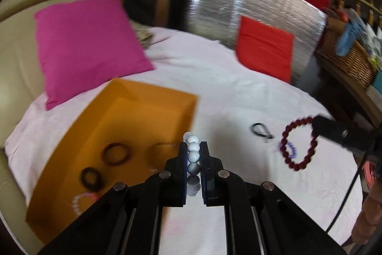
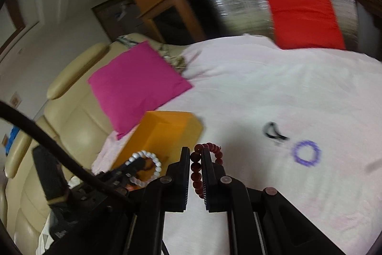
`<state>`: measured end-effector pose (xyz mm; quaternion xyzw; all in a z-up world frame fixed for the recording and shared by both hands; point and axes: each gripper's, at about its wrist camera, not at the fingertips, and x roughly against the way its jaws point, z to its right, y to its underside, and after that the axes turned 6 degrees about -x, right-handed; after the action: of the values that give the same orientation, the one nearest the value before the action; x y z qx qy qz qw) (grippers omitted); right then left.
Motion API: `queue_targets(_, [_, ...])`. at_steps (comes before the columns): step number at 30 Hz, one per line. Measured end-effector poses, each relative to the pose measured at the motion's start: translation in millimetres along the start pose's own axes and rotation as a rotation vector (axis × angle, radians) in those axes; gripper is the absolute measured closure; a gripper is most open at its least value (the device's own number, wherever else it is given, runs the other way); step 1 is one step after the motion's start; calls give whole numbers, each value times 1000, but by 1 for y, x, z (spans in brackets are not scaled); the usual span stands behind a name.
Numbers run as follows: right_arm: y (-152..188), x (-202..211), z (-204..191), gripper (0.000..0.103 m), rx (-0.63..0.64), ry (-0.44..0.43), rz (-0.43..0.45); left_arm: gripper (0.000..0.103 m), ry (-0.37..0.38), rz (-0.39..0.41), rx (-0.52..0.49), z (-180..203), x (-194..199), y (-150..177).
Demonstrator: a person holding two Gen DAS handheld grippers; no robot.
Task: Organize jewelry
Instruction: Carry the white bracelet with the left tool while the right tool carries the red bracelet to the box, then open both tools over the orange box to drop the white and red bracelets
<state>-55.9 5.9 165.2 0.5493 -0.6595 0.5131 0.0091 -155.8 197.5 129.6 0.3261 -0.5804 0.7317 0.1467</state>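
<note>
Inside the orange box (image 1: 114,111) lie two dark bracelets (image 1: 115,154).

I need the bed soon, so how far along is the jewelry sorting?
Done: several bracelets lie in the orange box. In hand: the left tongs grip a white bead bracelet; the right tongs grip a dark red bead bracelet. Left: a purple bracelet and a black loop on the pink sheet.
</note>
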Motion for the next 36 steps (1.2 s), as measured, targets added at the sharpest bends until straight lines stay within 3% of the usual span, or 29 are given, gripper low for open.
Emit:
queue_targets(8, [9, -52, -61, 93, 57, -91, -72, 93, -105, -89, 111, -65, 4, 25])
queue_targets(14, [29, -99, -82, 93, 44, -137, -150, 93, -39, -230, 200, -90, -21, 50])
queue_targets(23, [44, -156, -81, 93, 7, -129, -245, 92, -16, -304, 245, -99, -34, 60])
queue_targets(26, [50, -170, -85, 92, 22, -115, -270, 85, -13, -319, 278, -105, -35, 63])
queue_targets(28, [52, -176, -85, 90, 11, -110, -286, 70, -26, -311, 290, -109, -35, 60])
queue_targets(30, [50, -178, -83, 90, -12, -119, -289, 64, -47, -299, 296, -113, -32, 60])
queue_targets(36, [44, -159, -69, 90, -41, -138, -256, 60, -50, -264, 305, -113, -28, 57])
